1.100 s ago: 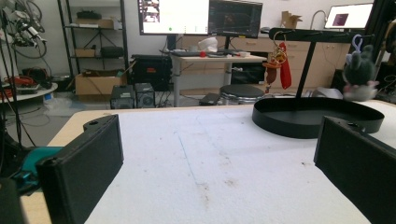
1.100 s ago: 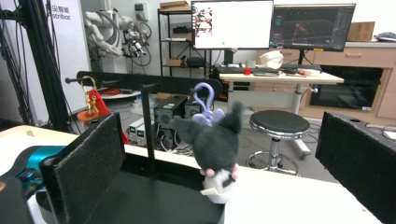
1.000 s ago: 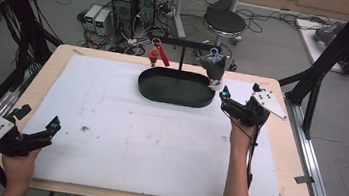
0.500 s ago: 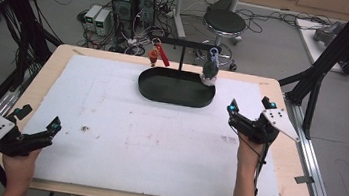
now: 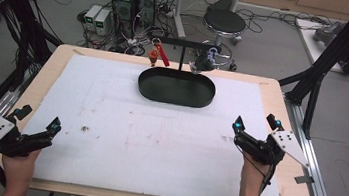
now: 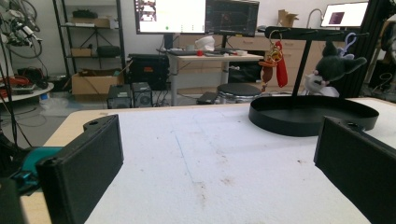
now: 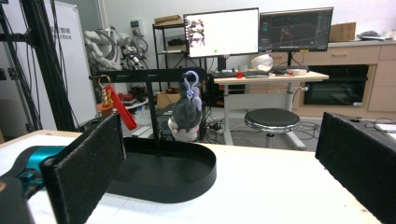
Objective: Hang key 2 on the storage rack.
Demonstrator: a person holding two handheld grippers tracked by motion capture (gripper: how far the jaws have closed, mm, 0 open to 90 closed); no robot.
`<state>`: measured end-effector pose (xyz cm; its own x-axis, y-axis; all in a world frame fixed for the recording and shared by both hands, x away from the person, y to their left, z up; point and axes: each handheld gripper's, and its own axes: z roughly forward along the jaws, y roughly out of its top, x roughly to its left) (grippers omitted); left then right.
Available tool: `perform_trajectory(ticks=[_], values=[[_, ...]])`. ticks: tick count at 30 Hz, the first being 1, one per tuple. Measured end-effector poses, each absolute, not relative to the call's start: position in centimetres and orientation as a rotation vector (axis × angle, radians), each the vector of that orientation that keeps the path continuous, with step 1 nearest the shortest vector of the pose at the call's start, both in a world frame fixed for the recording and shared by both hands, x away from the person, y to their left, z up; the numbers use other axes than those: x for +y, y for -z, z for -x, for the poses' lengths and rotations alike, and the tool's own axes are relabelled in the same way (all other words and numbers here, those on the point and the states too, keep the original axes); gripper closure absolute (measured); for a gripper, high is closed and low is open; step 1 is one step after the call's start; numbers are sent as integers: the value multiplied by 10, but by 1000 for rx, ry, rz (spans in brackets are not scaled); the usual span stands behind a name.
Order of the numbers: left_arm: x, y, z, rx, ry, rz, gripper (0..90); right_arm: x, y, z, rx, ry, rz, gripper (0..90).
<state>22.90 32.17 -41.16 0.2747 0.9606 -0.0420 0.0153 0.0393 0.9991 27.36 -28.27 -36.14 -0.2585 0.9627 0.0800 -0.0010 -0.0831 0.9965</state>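
We hold our left tongs [image 5: 37, 129] near the front left corner of the surface [image 5: 157, 136], jaws spread wide and empty. Our right tongs [image 5: 254, 128] sit near its right edge, likewise gaping.

Bare white mat [image 5: 157, 136]; far-edge tray [image 5: 175, 97], rack [image 5: 184, 43].

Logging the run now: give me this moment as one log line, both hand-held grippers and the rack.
left hand-held gripper: open, empty | right hand-held gripper: open, empty | grey plush charm, red keychain: hanging on rack | black tray: empty
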Motion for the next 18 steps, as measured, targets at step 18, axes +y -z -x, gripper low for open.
perform_trajectory(ticks=[18], values=[[319, 412, -233, 1031, -950, -1330, 17, -289, 389, -245, 1373, -1450, -1125, 6]])
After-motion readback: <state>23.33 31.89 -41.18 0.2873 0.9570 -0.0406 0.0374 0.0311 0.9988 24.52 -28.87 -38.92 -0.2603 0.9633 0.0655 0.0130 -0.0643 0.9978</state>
